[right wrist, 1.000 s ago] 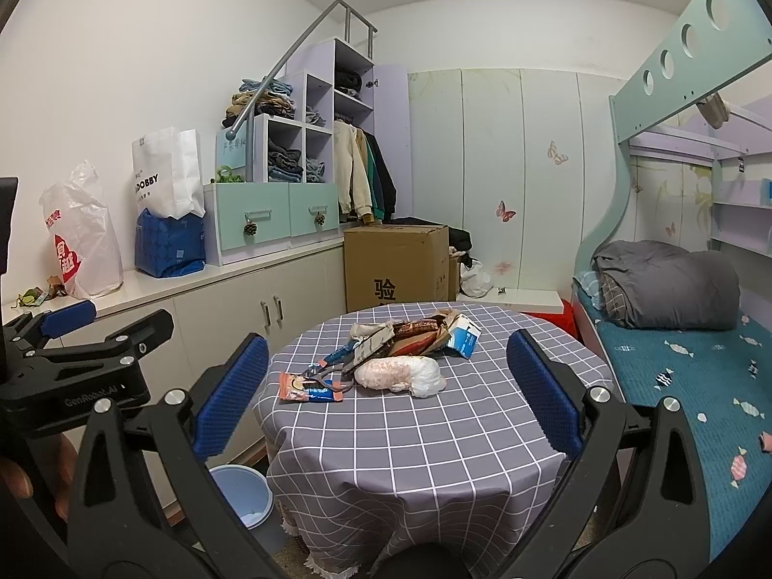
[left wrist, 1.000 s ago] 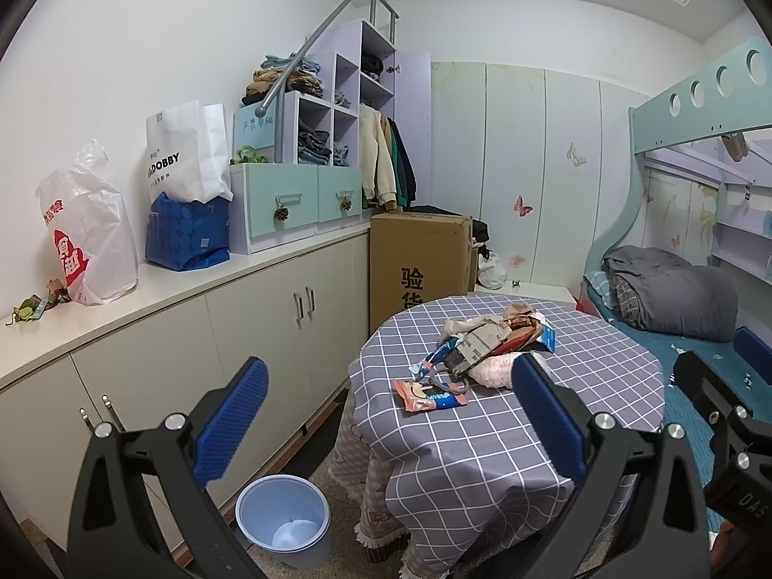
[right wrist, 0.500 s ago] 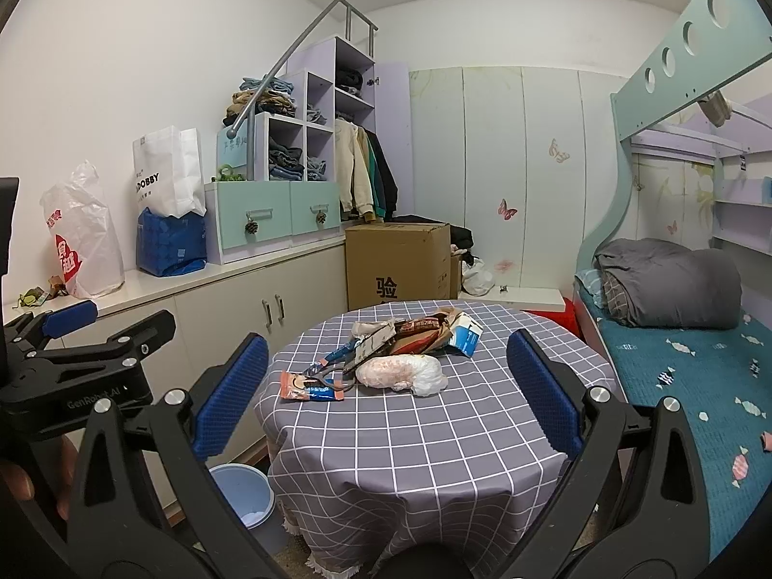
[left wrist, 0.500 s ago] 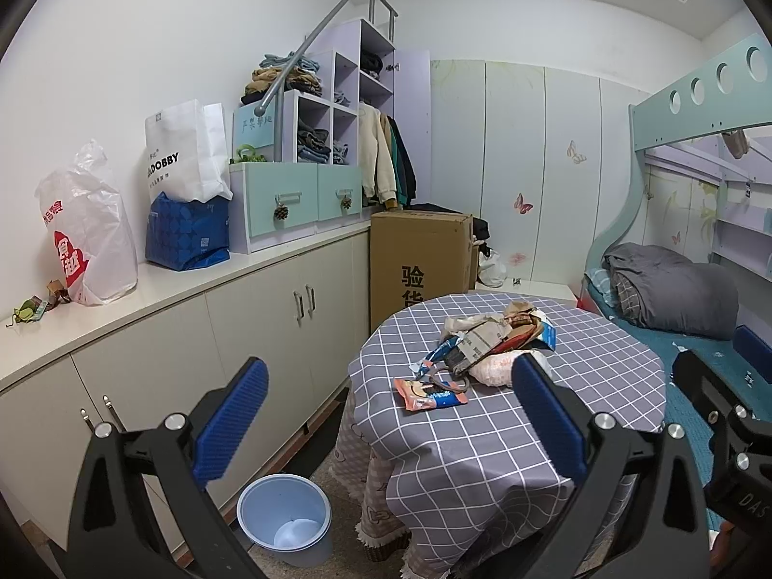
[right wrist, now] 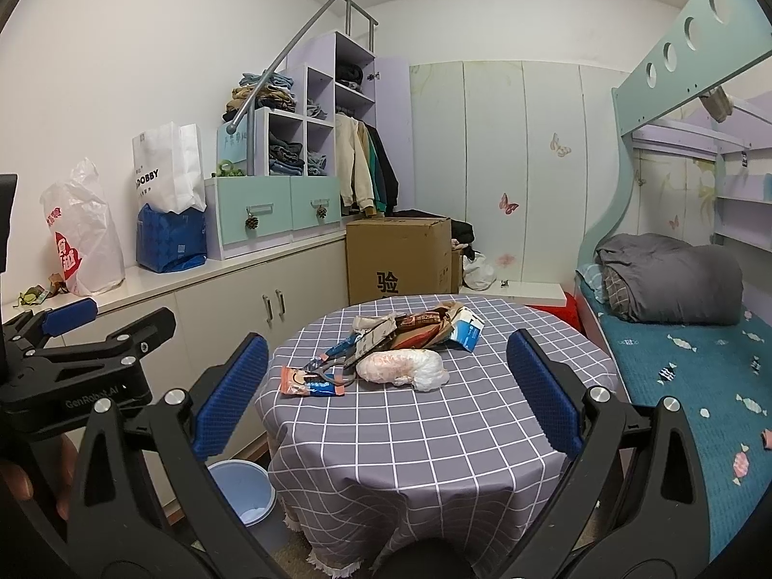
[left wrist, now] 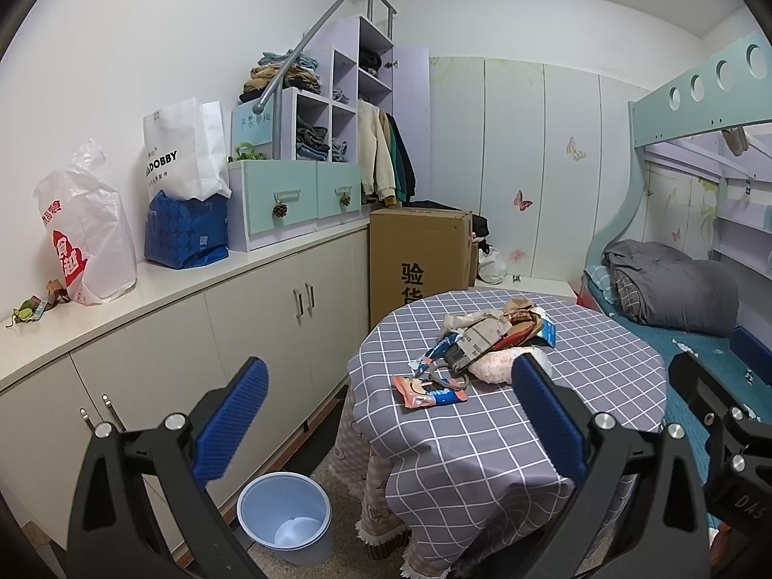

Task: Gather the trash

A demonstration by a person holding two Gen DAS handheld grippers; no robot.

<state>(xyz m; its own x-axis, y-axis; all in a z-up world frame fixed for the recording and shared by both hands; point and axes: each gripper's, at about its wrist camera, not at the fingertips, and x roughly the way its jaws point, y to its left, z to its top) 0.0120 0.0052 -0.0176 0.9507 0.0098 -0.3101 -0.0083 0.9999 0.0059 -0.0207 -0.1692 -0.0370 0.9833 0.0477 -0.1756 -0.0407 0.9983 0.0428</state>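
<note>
The left gripper (left wrist: 386, 415) is hanging in the air with its blue-padded jaws spread wide and nothing between them, short of the round bench (left wrist: 603, 415) covered in a grey checked cloth. The right gripper (right wrist: 386, 386) is likewise gaping wide and carrying nothing, facing the same bench from its near side. A heap of crumpled wrappers and torn cardboard packets (right wrist: 410, 333) is lying near the middle of the cloth, with a white crumpled plastic bag (right wrist: 405, 369) touching its near edge and an orange-and-blue snack wrapper (right wrist: 309, 381) lying flat just to the left. A light blue plastic bin (left wrist: 284, 516) is standing on the floor between the bench and the cream cabinets (left wrist: 270, 337).
</note>
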